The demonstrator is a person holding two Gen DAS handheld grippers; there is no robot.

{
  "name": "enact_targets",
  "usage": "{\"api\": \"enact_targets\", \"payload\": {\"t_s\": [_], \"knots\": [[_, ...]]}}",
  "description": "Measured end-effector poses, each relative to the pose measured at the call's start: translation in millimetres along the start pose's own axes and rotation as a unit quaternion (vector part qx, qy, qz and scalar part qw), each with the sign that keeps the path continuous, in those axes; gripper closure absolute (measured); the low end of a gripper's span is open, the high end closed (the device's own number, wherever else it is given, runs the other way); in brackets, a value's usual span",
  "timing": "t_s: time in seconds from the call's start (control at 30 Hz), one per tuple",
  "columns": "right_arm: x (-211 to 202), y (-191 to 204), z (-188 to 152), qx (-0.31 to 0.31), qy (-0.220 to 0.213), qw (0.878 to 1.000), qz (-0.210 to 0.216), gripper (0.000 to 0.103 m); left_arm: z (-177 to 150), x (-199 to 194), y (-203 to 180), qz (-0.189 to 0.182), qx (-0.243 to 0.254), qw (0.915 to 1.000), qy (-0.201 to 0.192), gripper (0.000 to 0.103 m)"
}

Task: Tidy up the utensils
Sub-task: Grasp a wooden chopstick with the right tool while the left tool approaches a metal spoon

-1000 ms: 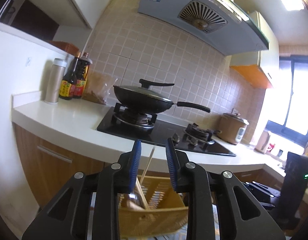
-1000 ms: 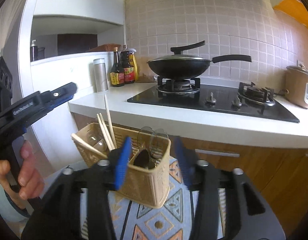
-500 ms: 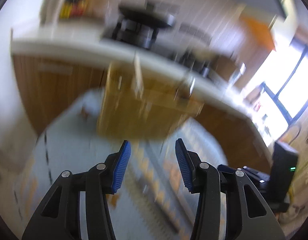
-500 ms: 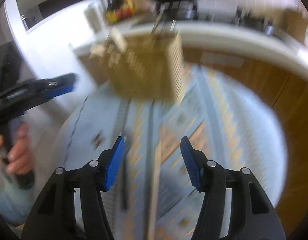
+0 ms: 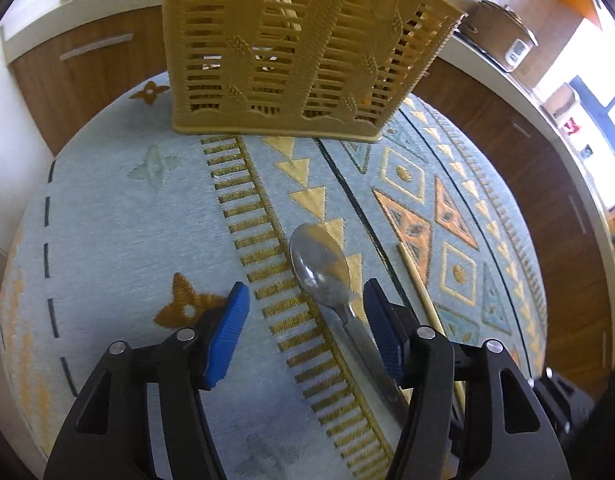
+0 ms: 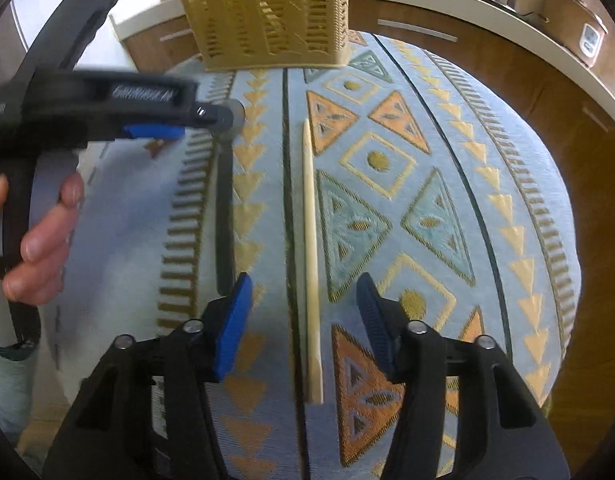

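Observation:
A metal spoon (image 5: 322, 268) lies on the patterned round table (image 5: 119, 216), bowl toward the tan slotted utensil basket (image 5: 291, 48). My left gripper (image 5: 305, 324) hangs over it with jaws opening; the spoon's neck lies between the blue pads, close to the right pad, untouched. A pale wooden chopstick (image 6: 310, 248) lies lengthwise on the cloth. My right gripper (image 6: 303, 314) is over it, jaws closing, the stick between the pads and not pressed. The basket (image 6: 267, 16) holds chopsticks and spoons. The left gripper (image 6: 155, 130) and a hand show at the left of the right wrist view, above the spoon (image 6: 224, 208).
The chopstick (image 5: 423, 300) lies just right of the spoon. Behind the table run wooden cabinets (image 5: 87, 64) under a white counter, with a rice cooker (image 5: 503, 40) at the far right. The cloth left of the spoon is bare.
Both grippers have tipped down from facing the stove and dropped toward the table. The left jaws have widened. The spoon and the chopstick now lie between the pads.

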State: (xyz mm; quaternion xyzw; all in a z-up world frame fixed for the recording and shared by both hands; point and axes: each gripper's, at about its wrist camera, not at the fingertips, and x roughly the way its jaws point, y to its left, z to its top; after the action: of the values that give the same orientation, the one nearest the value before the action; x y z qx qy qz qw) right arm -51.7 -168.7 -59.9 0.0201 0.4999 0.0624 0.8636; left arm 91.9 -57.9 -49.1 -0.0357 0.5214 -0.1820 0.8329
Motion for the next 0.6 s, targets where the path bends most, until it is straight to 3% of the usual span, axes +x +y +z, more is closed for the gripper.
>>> {"api": "enact_targets", "payload": {"t_s": [0.07,0.13,0.27,0.37,0.43,0.6], "knots": [[0,1,-3,0.003,-0.004,1.000,-0.003,0.059,2,6,-3,0.009,-0.002,1.0000,0.001,0.044],[-1,2,-3,-0.001,-0.006,1.000,-0.024,0.070,3,10,-9,0.028,0.007,0.9996,-0.006,0.042],[-3,-1,-3,-0.002,-0.013,0.999,-0.034,0.078,3,18,-29,0.063,0.041,0.9972,-0.008,0.042],[-4,-4,-4,0.008,-0.020,0.999,-0.041,0.090,-1,22,-40,0.091,0.067,0.9934,-0.014,0.042],[-5,-9,-5,0.024,-0.023,0.999,-0.033,0.096,-6,25,-46,0.104,0.078,0.9913,-0.018,0.044],[-5,-24,-5,0.066,-0.024,0.998,0.005,0.097,-14,26,-56,0.107,0.101,0.9887,-0.030,0.050]]}}
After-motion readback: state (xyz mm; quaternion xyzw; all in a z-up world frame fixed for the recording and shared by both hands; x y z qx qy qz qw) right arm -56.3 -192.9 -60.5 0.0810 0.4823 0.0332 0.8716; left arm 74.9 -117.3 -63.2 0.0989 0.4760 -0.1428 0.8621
